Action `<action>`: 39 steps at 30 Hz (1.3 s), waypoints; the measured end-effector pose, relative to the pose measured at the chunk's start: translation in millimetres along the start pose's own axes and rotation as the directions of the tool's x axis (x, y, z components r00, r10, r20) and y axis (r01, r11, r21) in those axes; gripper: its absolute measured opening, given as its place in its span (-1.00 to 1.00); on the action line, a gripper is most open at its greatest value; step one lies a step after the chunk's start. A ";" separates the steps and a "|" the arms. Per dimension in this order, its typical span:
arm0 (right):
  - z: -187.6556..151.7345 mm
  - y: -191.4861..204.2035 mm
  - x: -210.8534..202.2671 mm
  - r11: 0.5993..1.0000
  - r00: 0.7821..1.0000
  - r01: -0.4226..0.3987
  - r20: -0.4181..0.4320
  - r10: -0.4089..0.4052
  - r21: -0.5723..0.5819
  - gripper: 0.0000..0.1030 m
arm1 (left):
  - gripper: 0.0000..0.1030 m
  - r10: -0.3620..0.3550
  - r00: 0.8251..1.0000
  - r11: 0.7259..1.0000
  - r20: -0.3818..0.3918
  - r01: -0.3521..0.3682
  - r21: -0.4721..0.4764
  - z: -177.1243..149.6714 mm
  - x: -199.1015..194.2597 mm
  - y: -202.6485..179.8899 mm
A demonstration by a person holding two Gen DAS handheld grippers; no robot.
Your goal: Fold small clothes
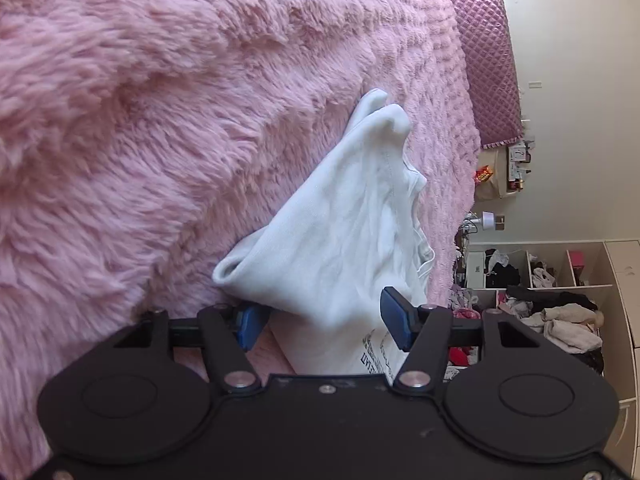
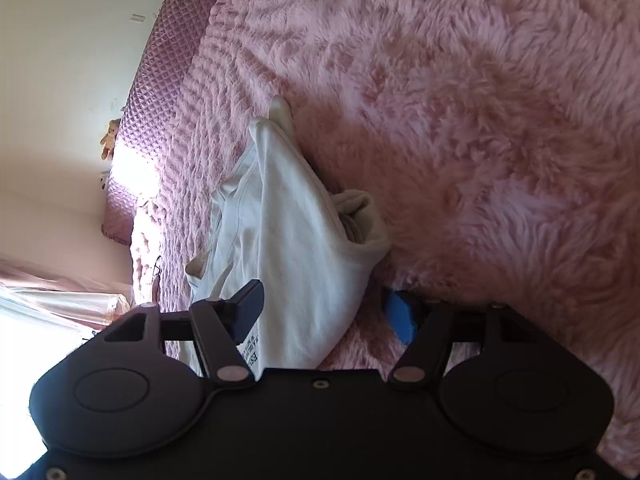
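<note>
A small white garment (image 1: 340, 232) lies crumpled in a loose fold on a fluffy pink blanket (image 1: 120, 120), with black print near its closest end. My left gripper (image 1: 323, 320) is open, and that near end sits between its blue pads (image 1: 396, 316) without being pinched. In the right wrist view the same white garment (image 2: 296, 232) runs away from me across the pink blanket (image 2: 500, 120). My right gripper (image 2: 324, 312) is open too. One of its pads (image 2: 248, 308) overlaps the cloth's edge and the other stands over the fur, apart from it.
A purple quilted headboard (image 1: 488, 60) (image 2: 160, 60) bounds the far end of the bed. Past the bed's edge, white shelves hold piles of clothes (image 1: 560, 312). A teddy bear (image 2: 110, 138) sits by the wall, and a pale curtain (image 2: 60, 292) hangs at the bright side.
</note>
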State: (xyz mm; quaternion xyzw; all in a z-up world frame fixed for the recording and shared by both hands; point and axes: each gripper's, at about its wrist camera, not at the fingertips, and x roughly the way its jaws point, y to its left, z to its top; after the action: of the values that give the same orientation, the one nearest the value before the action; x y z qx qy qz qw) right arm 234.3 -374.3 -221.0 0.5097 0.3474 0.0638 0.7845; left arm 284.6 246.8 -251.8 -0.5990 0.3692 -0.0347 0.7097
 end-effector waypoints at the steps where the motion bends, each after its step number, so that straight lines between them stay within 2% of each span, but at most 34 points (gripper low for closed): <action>1: 1.0 1.6 3.5 1.000 1.000 0.008 0.000 -0.008 0.002 0.29 | 0.15 0.012 1.000 1.000 0.008 -0.012 -0.010 -0.1 6.6 0.6; 4: 3.9 7.3 11.3 0.999 0.999 0.042 -0.002 -0.042 0.011 0.27 | 0.03 0.005 0.999 0.999 0.038 -0.003 -0.046 0.0 9.8 2.5; 6: 4.5 12.8 13.0 0.997 0.997 0.078 -0.001 -0.078 -0.017 -0.26 | -0.34 0.039 0.998 0.998 0.047 -0.037 -0.046 -2.5 6.0 2.0; 7: 5.3 16.3 14.8 0.994 0.994 0.104 -0.010 -0.105 -0.040 -0.57 | -0.59 0.071 0.996 0.997 0.045 -0.070 -0.029 -3.9 1.3 2.7; 8: 6.0 18.5 15.7 0.992 0.993 0.116 -0.012 -0.117 -0.057 -0.61 | -0.60 0.081 0.996 0.997 0.040 -0.080 -0.021 -4.3 -1.2 2.4; 9: 5.9 19.6 15.1 0.991 0.993 0.117 -0.010 -0.118 -0.062 -0.61 | -0.58 0.079 0.996 0.996 0.034 -0.078 -0.030 -5.4 -6.2 5.3; 11: 6.3 21.9 14.7 0.991 0.993 0.120 -0.005 -0.120 -0.066 -0.57 | -0.07 0.086 0.996 0.994 0.036 -0.083 -0.077 -8.5 -16.5 11.8; 15: 5.7 14.9 16.3 0.994 0.994 0.109 -0.008 -0.109 -0.022 -0.47 | -0.05 0.072 0.996 0.993 0.056 -0.067 -0.094 -13.3 -27.5 24.1; 21: 3.2 11.2 18.7 0.994 0.994 0.112 -0.008 -0.112 -0.009 -0.43 | -0.01 0.040 0.993 0.987 0.111 -0.022 -0.159 -3.2 -14.3 27.8; 24: 3.9 12.1 20.4 0.993 0.993 0.115 -0.014 -0.115 -0.008 -0.42 | -0.20 0.030 0.991 0.987 0.129 -0.010 -0.157 1.5 -7.9 20.3; 25: 4.2 12.7 20.5 0.994 0.993 0.113 -0.017 -0.113 -0.010 -0.38 | -0.66 0.034 0.992 0.989 0.124 -0.016 -0.148 2.8 -7.2 18.2; 26: 4.7 13.5 21.6 0.994 0.994 0.107 -0.022 -0.107 -0.009 -0.25 | -0.75 0.037 0.993 0.991 0.112 -0.021 -0.134 5.1 -6.7 15.5; 28: 4.9 14.7 21.7 0.995 0.995 0.097 -0.022 -0.097 -0.009 -0.20 | -0.75 0.046 0.993 0.994 0.106 -0.035 -0.107 8.2 -8.9 10.5; 29: 4.5 17.3 21.9 0.994 0.994 0.108 -0.017 -0.108 -0.016 -0.30 | -0.77 0.060 0.993 0.996 0.106 -0.051 -0.077 8.9 -10.7 6.1; 31: 5.1 24.9 21.7 0.990 0.992 0.128 -0.002 -0.129 -0.054 -0.75 | -0.78 0.075 0.991 0.997 0.112 -0.074 -0.008 9.2 -13.7 -6.1; 33: 5.8 29.3 16.8 0.991 0.993 0.119 0.016 -0.118 -0.062 -0.78 | -0.80 0.058 0.991 0.998 0.117 -0.061 0.023 8.0 -18.7 -15.0; 36: 4.3 35.8 -2.1 0.998 0.998 0.048 0.031 -0.046 -0.037 -0.81 | -0.83 -0.025 0.992 0.999 0.121 0.021 0.039 3.2 -35.7 -27.1; 39: -1.5 38.0 -28.8 0.999 1.000 -0.010 0.024 0.011 -0.037 -0.82 | -0.85 -0.068 0.993 0.994 0.092 0.060 0.087 -12.3 -58.9 -35.4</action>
State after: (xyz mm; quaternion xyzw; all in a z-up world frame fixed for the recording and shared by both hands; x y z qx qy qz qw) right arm 221.4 -368.3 -175.5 0.4977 0.3339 0.0682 0.7976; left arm 248.9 255.7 -192.4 -0.5810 0.3139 -0.0447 0.7496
